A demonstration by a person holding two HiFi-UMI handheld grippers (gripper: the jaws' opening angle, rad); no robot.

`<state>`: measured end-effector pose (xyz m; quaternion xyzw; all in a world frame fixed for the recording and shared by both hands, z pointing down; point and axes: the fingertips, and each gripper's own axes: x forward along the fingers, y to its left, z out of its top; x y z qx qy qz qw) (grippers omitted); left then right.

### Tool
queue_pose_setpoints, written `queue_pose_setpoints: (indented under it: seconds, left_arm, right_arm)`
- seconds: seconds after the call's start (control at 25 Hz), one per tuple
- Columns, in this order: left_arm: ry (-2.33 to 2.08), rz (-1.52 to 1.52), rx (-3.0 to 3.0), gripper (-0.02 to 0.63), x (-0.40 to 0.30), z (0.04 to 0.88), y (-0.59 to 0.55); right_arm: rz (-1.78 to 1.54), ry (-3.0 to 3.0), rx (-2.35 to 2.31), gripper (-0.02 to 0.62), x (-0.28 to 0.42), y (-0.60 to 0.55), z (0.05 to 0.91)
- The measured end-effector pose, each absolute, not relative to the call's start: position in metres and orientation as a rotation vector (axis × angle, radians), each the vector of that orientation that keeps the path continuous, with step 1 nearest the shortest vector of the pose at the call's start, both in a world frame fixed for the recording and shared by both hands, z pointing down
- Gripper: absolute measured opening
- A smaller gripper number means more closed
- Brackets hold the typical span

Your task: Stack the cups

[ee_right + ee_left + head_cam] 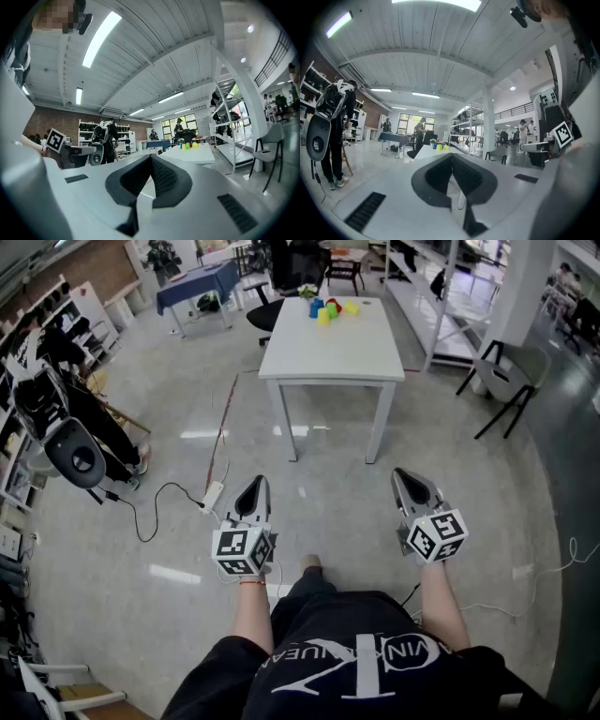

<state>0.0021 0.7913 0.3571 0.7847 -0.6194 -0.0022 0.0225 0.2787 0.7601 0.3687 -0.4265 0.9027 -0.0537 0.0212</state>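
Note:
Several small cups (330,308), blue, yellow, green and red, stand grouped at the far end of a white table (333,348). They show as tiny coloured dots, the cups (439,146) in the left gripper view and the cups (188,146) in the right gripper view. My left gripper (254,487) and right gripper (405,477) hang side by side over the floor, well short of the table, both level. Each has its jaws together with nothing between them: left gripper (452,157), right gripper (151,158).
A white power strip (213,495) with a black cable lies on the floor to the left. A dark stand with a round disc (75,454) is at the far left. White shelving (441,296) and a chair (506,381) flank the table's right. People stand far off.

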Motion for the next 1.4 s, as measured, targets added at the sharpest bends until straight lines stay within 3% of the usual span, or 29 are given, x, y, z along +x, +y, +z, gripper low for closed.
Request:
queue_pose_setpoints:
  seconds: [0.52,0.8,1.4]
  left_arm:
    - [-1.902,-0.018,2.400,0.005,0.012,0.363,0.766]
    - [-1.838,-0.008,2.415,0.005,0.009,0.379,0.700]
    - [-1.733,-0.003,2.408,0.005,-0.055,0.386,0.507]
  right_arm:
    - [-0.219,2.737,-1.364,0.009,0.306,0.742,0.374]
    - [-0.298,2.721,-1.420,0.129,0.303,0.689,0.397]
    - [-0.399,2.708,-1.522,0.144,0.244,0.513,0.402]
